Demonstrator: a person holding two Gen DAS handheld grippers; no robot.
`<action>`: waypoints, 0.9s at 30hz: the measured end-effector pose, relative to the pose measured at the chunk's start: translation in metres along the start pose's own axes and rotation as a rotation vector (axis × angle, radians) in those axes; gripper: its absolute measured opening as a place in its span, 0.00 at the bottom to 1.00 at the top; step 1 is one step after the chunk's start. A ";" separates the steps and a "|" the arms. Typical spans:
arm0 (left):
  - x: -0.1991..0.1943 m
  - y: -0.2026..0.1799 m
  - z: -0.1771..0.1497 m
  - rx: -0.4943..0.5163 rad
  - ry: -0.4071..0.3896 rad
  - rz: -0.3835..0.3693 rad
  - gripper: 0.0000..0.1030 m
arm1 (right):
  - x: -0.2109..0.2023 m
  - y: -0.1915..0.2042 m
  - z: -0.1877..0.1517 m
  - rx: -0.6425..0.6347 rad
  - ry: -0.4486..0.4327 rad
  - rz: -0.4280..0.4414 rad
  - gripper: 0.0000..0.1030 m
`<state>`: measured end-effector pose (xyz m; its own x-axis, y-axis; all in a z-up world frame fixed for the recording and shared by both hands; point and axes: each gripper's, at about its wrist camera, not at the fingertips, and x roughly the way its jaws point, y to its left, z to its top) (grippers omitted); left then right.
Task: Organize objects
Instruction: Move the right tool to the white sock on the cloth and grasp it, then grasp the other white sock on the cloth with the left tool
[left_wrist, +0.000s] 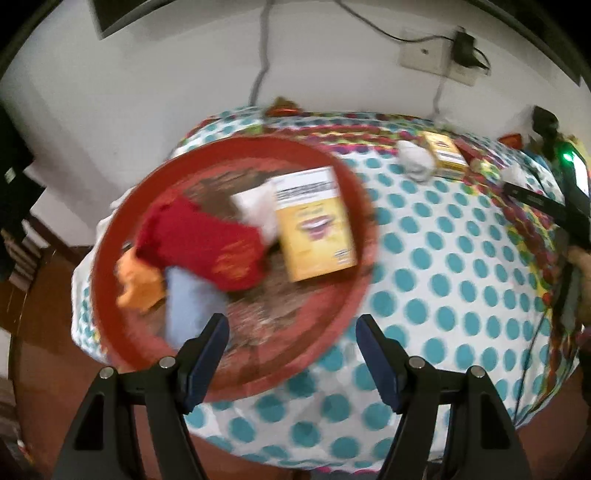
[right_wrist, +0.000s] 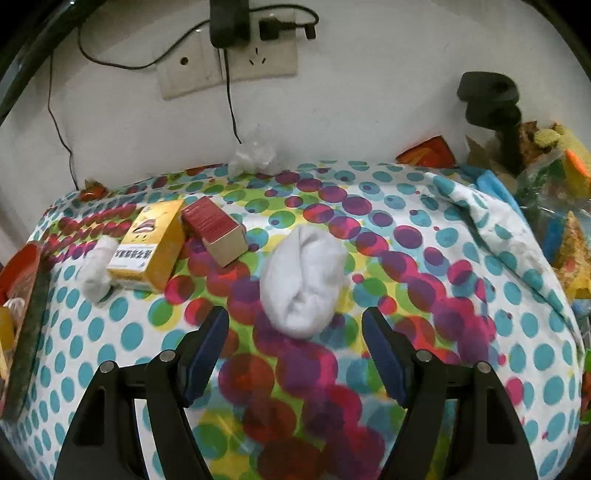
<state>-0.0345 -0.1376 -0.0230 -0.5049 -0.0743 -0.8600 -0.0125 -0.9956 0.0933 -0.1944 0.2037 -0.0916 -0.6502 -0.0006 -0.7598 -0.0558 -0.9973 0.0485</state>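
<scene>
A round red tray (left_wrist: 110, 280) sits on the dotted tablecloth at the table's left end. It holds a yellow box (left_wrist: 317, 232), a red sock (left_wrist: 207, 243), an orange cloth (left_wrist: 140, 280), a light blue cloth (left_wrist: 192, 302) and a white roll (left_wrist: 255, 206). My left gripper (left_wrist: 291, 332) is open and empty above the tray's near rim. My right gripper (right_wrist: 295, 325) is open, just in front of a white rolled sock (right_wrist: 303, 280) on the cloth. Left of it lie a second yellow box (right_wrist: 151, 243), a red box (right_wrist: 214, 229) and a small white roll (right_wrist: 98, 267).
The tablecloth (right_wrist: 443, 295) covers the whole table, against a white wall with sockets (right_wrist: 229, 62) and cables. Crumpled plastic (right_wrist: 255, 155) lies at the back edge. A black stand (right_wrist: 491, 107) and a pile of colourful toys (right_wrist: 554, 206) crowd the right side.
</scene>
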 end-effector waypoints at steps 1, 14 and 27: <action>0.002 -0.010 0.005 0.014 -0.009 -0.015 0.71 | 0.003 0.000 0.001 -0.002 -0.001 -0.003 0.71; 0.060 -0.089 0.067 0.014 -0.013 -0.163 0.71 | 0.022 -0.001 0.009 -0.044 0.030 0.036 0.41; 0.126 -0.114 0.137 -0.021 -0.007 -0.256 0.71 | 0.003 -0.013 -0.012 -0.085 0.042 0.015 0.43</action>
<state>-0.2154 -0.0251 -0.0734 -0.4939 0.1808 -0.8505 -0.1232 -0.9828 -0.1374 -0.1869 0.2160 -0.1022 -0.6183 -0.0165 -0.7858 0.0195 -0.9998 0.0057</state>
